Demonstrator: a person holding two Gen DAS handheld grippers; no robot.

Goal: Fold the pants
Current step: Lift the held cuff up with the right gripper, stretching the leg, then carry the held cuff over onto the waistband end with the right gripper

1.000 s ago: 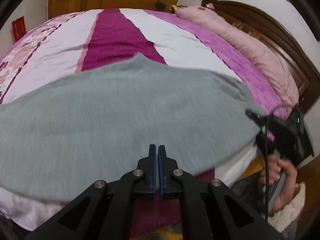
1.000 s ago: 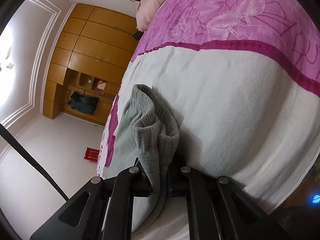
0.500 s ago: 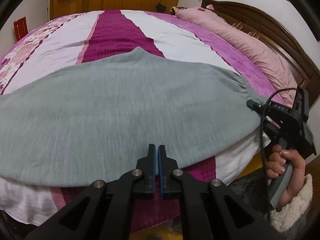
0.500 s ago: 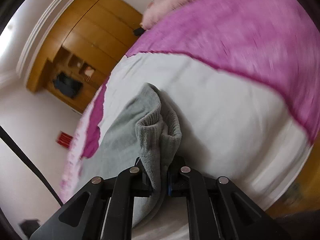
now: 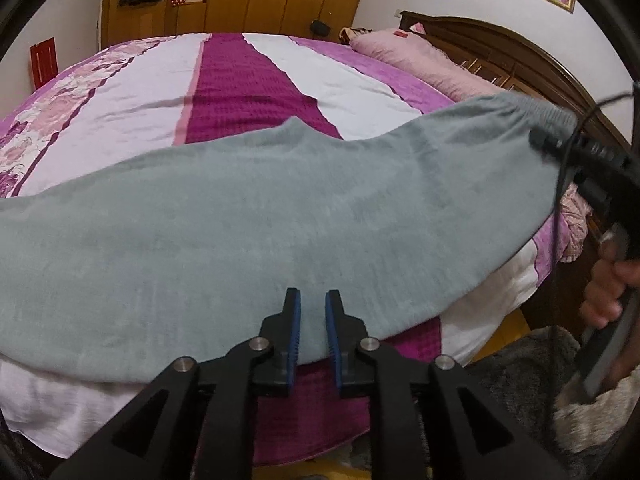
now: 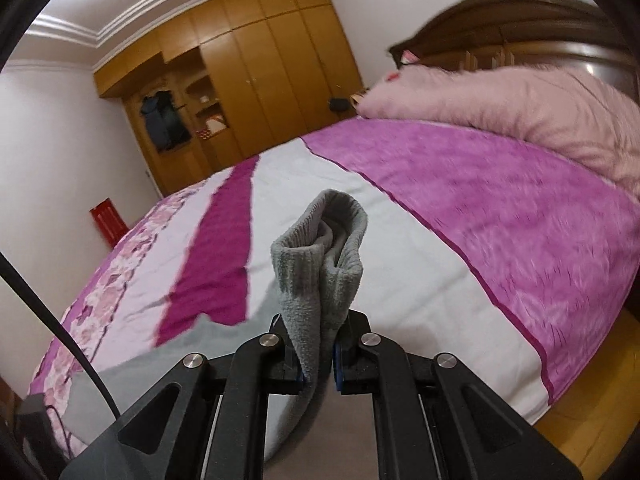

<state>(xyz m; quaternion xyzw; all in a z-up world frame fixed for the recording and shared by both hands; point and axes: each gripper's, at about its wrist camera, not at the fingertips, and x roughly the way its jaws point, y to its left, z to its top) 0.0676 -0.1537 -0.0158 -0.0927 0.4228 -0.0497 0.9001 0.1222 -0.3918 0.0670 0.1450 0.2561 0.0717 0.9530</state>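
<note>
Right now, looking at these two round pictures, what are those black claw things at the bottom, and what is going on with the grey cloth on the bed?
There is no robot here. A person holds a hand-held clamp with two fingers in each hand, and each clamp carries a wide-angle camera looking along its fingers, hence the round, bulging pictures.

One picture comes from the left gripper. Its blue-padded jaws are opening just above the near edge of the grey pants, with nothing pinched between them. The pants lie spread across the bed, which has a pink, white and purple cover. At the right edge you see the person's hand holding the other clamp.

The other picture comes from the right gripper. It is shut on the ribbed waistband of the pants and holds that end up off the bed. Behind are a pink pillow and a wooden wardrobe.
</note>
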